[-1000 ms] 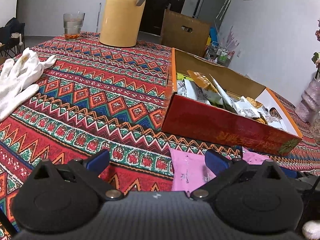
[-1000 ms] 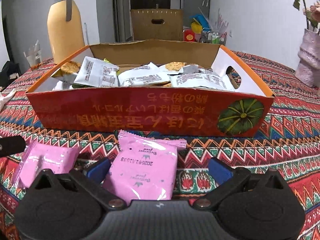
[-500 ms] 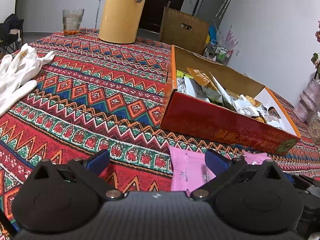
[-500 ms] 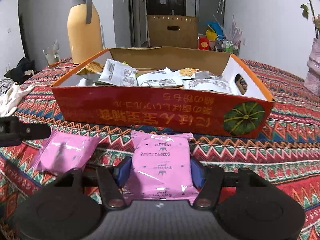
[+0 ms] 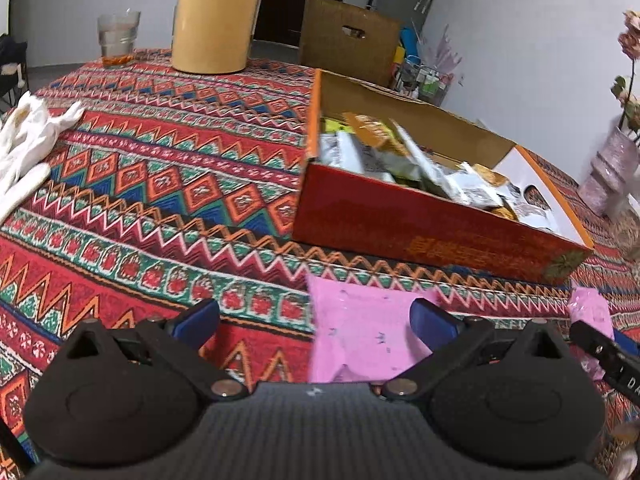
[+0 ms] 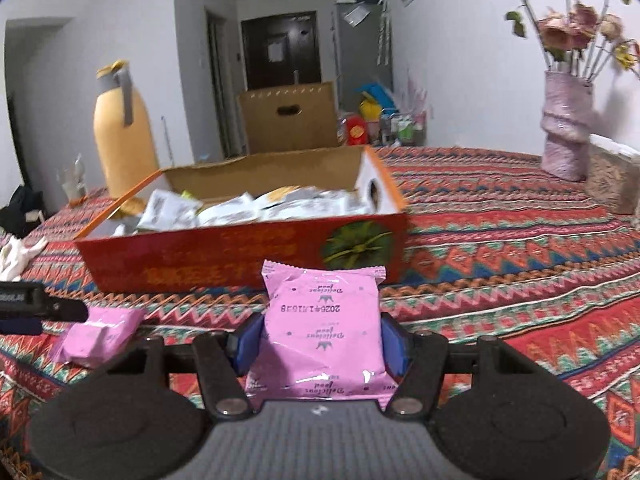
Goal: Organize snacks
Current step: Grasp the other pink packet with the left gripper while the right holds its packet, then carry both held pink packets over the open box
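Note:
A red cardboard box [image 6: 224,264] full of snack packets [image 6: 240,210] stands on the patterned tablecloth; it also shows in the left wrist view [image 5: 420,228]. My right gripper [image 6: 320,340] is shut on a pink snack packet [image 6: 322,328] and holds it lifted in front of the box. A second pink packet [image 5: 360,336] lies flat on the cloth; my left gripper [image 5: 316,316] is open around its left part, just above it. This packet also shows in the right wrist view [image 6: 100,332].
A yellow thermos [image 5: 216,16] and a glass [image 5: 118,38] stand at the far side. White gloves [image 5: 24,148] lie at the left. A pink vase with flowers [image 6: 566,132] stands at the right. A brown cardboard box [image 6: 288,116] sits behind the table.
My right gripper closed on the pink packet and lifted it off the cloth. My left gripper stayed open and shifted slightly over the other pink packet.

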The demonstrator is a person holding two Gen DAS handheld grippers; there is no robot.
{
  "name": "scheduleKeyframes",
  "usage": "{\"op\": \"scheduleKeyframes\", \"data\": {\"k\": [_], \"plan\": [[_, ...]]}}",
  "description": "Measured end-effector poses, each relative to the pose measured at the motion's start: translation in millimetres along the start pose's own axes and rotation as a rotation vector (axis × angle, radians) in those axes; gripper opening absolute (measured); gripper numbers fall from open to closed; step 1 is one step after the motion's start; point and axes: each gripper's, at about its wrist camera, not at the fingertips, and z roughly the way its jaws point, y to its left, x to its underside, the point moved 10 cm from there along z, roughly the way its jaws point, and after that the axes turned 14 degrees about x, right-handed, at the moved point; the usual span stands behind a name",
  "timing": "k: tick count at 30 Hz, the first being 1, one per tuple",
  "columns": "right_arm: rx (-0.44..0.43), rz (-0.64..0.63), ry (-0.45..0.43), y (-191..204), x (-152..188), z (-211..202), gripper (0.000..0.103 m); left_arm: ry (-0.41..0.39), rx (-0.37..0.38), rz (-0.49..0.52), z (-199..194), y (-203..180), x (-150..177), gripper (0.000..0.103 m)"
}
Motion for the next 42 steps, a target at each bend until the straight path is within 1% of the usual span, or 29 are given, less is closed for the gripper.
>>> {"op": "scheduleKeyframes", "data": {"k": [5, 10, 13, 15, 21, 23, 39, 41, 42], "plan": [[0.006, 0.027, -0.041, -19.4, -2.9, 3.5, 0.06, 0.031, -0.031, 0.032, 6.8, -19.8, -1.8, 0.103], [-0.029, 0.055, -0.07, -20.1, -2.2, 6.6, 0.06, 0.082, -0.073, 0.062, 21.9, -37.4, 0.4, 0.103], [-0.053, 0.062, -0.085, -18.1, -3.2, 4.2, 0.06, 0.108, -0.108, 0.097, 29.2, -41.5, 1.8, 0.103], [-0.063, 0.067, -0.092, -17.9, -2.8, 3.6, 0.06, 0.125, -0.116, 0.105, 33.5, -42.9, 3.6, 0.103], [-0.089, 0.068, -0.108, -15.3, -1.4, -0.3, 0.061, 0.181, -0.146, 0.092, 46.4, -39.8, 15.7, 0.103], [-0.091, 0.067, -0.113, -15.2, -0.6, -1.7, 0.06, 0.18, -0.171, 0.108, 47.3, -38.2, 16.7, 0.103], [-0.079, 0.055, -0.117, -13.1, 1.6, -2.7, 0.061, 0.167, -0.179, 0.109, 47.2, -36.9, 17.1, 0.103], [-0.076, 0.05, -0.116, -12.8, 1.8, -2.3, 0.061, 0.159, -0.175, 0.117, 44.9, -39.2, 18.3, 0.099], [-0.075, 0.048, -0.116, -12.7, 1.9, -2.1, 0.061, 0.153, -0.172, 0.122, 42.9, -40.7, 18.3, 0.091]]}}
